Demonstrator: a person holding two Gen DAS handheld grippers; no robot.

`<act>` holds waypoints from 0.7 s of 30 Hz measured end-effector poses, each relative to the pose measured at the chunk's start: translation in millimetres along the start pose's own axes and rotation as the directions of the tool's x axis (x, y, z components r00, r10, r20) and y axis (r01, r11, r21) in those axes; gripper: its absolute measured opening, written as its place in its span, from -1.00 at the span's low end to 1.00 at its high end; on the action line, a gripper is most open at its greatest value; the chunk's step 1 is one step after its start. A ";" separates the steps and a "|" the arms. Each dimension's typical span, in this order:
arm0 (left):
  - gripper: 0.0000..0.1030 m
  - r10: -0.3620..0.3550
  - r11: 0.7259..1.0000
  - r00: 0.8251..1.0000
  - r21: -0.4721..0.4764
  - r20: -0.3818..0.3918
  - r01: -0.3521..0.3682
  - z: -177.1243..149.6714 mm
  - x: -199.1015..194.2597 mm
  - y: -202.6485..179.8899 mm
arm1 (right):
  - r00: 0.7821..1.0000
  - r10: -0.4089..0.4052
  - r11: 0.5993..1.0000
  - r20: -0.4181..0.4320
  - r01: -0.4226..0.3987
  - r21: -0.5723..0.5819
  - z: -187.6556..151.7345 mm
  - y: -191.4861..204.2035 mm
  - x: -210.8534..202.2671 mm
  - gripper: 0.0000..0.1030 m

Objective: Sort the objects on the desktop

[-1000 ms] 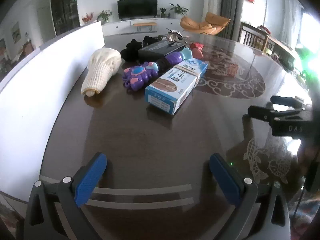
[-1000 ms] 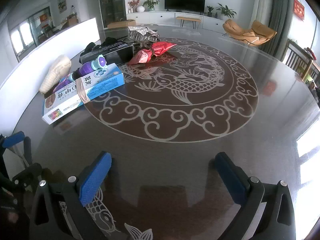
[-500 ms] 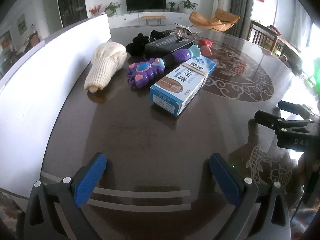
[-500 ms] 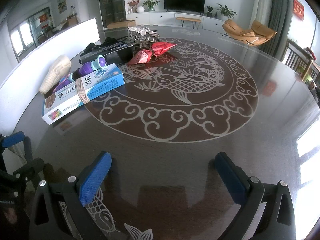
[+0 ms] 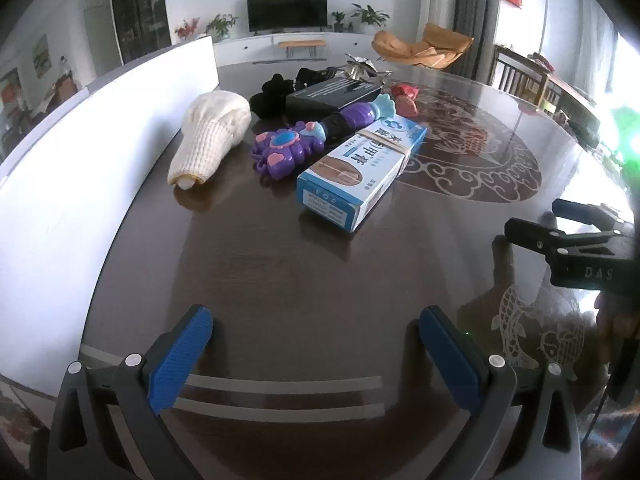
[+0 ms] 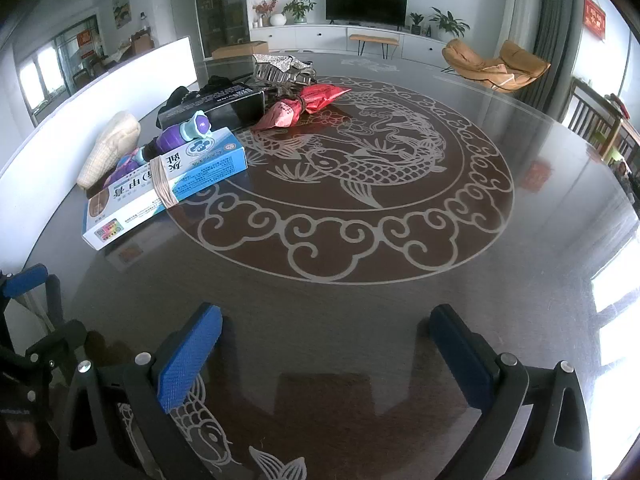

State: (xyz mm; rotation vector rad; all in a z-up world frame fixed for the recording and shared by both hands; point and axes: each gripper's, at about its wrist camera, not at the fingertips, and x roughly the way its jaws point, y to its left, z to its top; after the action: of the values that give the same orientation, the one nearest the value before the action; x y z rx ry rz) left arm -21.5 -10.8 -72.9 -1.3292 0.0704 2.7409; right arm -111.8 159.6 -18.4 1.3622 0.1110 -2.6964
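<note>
The left gripper (image 5: pixel 316 344) has drawn closer to the cluster since the earlier frame, so the blue-and-white rectangular carton bound with a rubber band (image 5: pixel 362 168) now looms larger; its jaws stand wide and empty above the dark glossy round bench (image 5: pixel 280 272). The right gripper (image 6: pixel 324 344) has not shifted (jaws equally wide, holding nothing). Just left of the carton, touching it, lies the purple plastic flower-headed toy wand (image 5: pixel 304 140); further left rests the cream knitted hat (image 5: pixel 210 136). Behind the carton sit a flat black box (image 5: pixel 332 94) and a crumpled red wrapper (image 6: pixel 304 104).
</note>
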 end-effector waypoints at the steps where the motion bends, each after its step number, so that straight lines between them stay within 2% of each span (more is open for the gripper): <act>1: 1.00 0.001 1.000 1.000 0.001 0.000 -0.001 -0.1 -0.2 0.0 | 1.000 0.000 1.000 0.000 0.000 0.000 -0.2 -0.2 -0.2 1.00; 21: 1.00 0.000 1.000 1.000 0.004 0.020 0.000 -1.4 -2.7 0.7 | 1.000 -0.001 1.000 0.001 0.001 0.001 -0.1 0.1 0.6 1.00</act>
State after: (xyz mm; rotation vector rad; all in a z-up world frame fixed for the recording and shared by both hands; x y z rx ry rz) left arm -18.8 -11.9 -71.6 -1.3006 0.0752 2.7521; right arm -112.1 159.4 -19.0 1.3618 0.1110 -2.6983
